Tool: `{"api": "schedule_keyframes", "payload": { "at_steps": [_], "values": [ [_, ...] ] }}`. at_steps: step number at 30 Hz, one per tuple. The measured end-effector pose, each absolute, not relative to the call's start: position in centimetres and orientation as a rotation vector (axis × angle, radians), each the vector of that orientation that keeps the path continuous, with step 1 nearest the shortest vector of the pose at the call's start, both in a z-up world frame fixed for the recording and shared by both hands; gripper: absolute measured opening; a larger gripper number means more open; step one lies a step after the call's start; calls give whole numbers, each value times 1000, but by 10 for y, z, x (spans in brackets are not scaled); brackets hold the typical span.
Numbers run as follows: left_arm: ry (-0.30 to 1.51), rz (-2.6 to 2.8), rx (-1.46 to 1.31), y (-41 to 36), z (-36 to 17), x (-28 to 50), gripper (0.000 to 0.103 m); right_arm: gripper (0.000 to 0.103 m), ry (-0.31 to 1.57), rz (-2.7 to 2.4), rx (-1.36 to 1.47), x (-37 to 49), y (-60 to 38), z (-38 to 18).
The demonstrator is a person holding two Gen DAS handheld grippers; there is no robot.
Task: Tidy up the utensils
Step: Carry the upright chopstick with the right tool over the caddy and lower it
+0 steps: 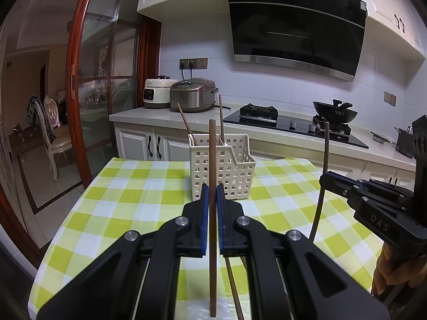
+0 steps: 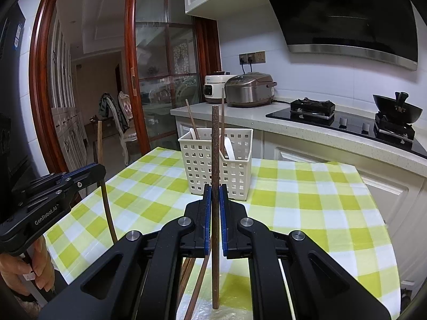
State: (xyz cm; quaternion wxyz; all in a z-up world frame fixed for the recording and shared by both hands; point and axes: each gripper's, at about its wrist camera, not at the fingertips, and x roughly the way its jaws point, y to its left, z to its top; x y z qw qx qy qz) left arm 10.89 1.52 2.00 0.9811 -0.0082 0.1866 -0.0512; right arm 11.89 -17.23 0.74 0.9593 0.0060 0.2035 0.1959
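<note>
A white perforated utensil basket [image 1: 221, 170] stands on the checked tablecloth [image 1: 133, 194]; it also shows in the right wrist view [image 2: 216, 165]. It holds two brown chopsticks [image 1: 184, 122] and a white spoon [image 2: 229, 148]. My left gripper [image 1: 212, 189] is shut on an upright brown chopstick [image 1: 212, 160], just in front of the basket. My right gripper [image 2: 215, 189] is shut on a darker speckled chopstick [image 2: 215, 144], also upright before the basket. Each gripper shows in the other's view, the right one [image 1: 324, 178] and the left one [image 2: 100, 172].
More loose chopsticks [image 2: 197, 288] lie on the table near its front edge, under the grippers. Behind the table runs a counter [image 1: 149, 114] with two rice cookers [image 1: 192, 94], a gas hob [image 1: 293, 122] and a black wok [image 1: 335, 112]. A glass sliding door [image 1: 106, 85] stands left.
</note>
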Motion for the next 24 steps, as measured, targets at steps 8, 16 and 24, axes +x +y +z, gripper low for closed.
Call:
{"api": "schedule_keyframes", "payload": {
  "at_steps": [8,16,24],
  "values": [
    [361,-104,-18,15,25,104,6,7,404,399,9,118,-171,9],
    [350,-111,-3,12,32,110,6,7,394,397,-15,126,-166,12],
    [329,-107,-4,14,41,116,6,7,381,402,-25,132,-160,18]
  ]
}}
